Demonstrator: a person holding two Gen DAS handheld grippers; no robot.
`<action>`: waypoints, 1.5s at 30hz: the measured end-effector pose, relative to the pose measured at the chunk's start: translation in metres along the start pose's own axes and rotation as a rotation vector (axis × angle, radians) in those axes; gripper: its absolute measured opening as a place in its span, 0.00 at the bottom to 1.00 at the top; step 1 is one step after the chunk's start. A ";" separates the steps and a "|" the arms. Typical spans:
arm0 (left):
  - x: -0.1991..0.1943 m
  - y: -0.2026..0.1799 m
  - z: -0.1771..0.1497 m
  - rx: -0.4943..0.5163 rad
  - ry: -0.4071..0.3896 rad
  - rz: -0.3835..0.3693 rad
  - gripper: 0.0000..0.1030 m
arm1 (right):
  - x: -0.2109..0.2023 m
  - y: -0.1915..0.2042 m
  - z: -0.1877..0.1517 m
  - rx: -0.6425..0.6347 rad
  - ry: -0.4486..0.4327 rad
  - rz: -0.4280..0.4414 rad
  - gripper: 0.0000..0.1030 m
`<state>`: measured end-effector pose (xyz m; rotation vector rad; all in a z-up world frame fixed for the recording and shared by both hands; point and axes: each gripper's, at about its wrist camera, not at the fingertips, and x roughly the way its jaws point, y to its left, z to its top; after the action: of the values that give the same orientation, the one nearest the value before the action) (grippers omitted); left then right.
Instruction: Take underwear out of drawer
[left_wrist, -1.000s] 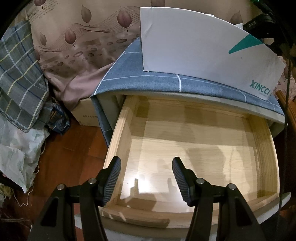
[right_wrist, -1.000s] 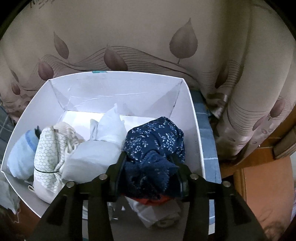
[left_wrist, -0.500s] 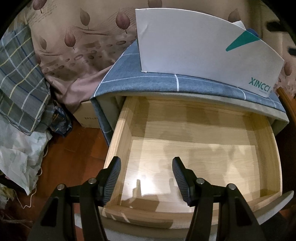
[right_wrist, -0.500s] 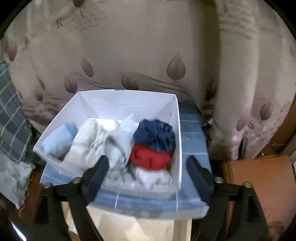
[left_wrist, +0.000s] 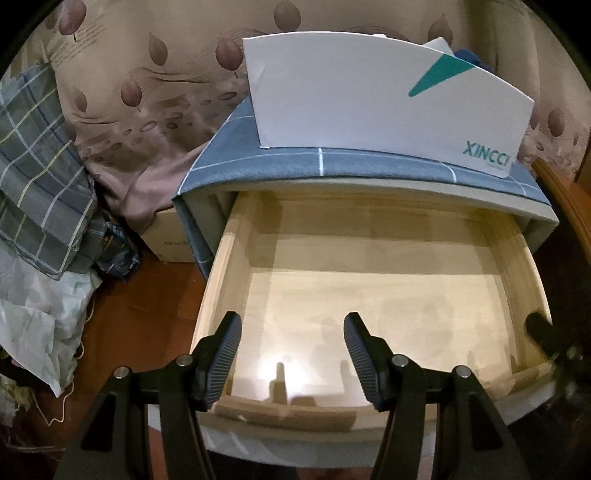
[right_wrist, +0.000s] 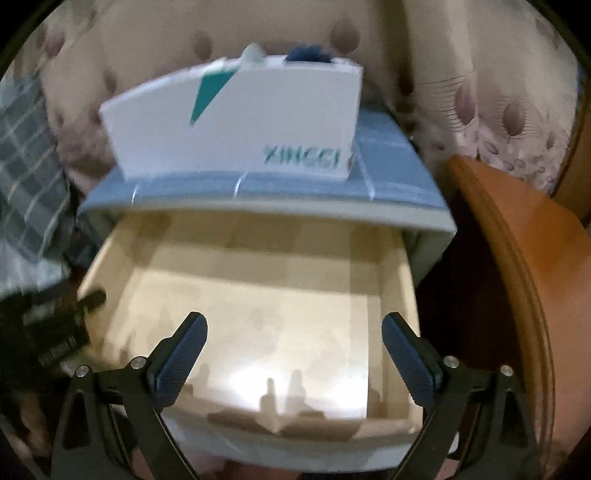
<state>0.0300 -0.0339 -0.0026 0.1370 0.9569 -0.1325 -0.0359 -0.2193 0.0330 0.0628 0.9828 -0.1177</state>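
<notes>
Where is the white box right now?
The white box sits on the blue-checked cabinet top, directly above the open, bare wooden drawer. It shows at upper centre in both wrist views, with the leaf-print curtain behind it.

One drawer (left_wrist: 236, 258), one box (left_wrist: 351, 96).

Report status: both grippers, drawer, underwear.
Left gripper open, empty. Right gripper opening, empty. Drawer bare; navy underwear in white box. Nothing in the way.
</notes>
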 end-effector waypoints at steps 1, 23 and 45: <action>-0.001 -0.001 -0.001 0.002 0.000 -0.003 0.57 | 0.001 0.001 -0.003 -0.010 0.001 0.001 0.91; -0.001 -0.005 -0.004 0.008 0.005 0.011 0.57 | 0.021 -0.016 -0.026 0.092 0.075 0.049 0.91; 0.000 -0.006 -0.006 0.017 0.006 0.012 0.57 | 0.025 -0.017 -0.028 0.111 0.096 0.041 0.91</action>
<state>0.0243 -0.0387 -0.0068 0.1584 0.9605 -0.1291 -0.0475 -0.2352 -0.0033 0.1915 1.0696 -0.1320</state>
